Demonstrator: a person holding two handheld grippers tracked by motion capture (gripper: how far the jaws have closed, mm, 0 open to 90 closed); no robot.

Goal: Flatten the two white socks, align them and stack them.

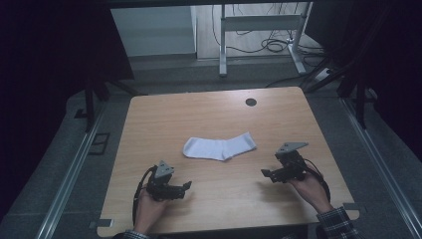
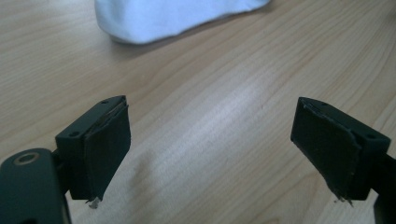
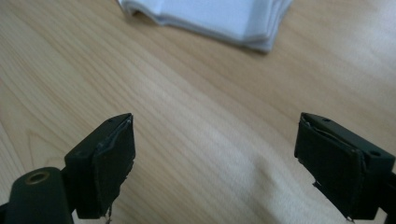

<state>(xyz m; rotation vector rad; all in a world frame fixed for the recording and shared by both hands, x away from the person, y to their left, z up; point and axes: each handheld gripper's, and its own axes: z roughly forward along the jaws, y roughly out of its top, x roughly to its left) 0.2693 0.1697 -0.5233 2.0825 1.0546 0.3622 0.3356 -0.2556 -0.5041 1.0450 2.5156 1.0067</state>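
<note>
We see the left gripper [image 1: 186, 185] and the right gripper [image 1: 265, 173] both spread wide with nothing between their jaws, each hovering over the pale wooden table [image 1: 209, 119]. The flat white fabric sock [image 1: 219, 147] lies between and beyond them, well apart from both. Both gripper views cut the sock off at their top edge.

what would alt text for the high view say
A flat white fabric sock lies mid wooden table, untouched. The left gripper and right gripper, both open, sit nearer the person, either side of it.
</note>
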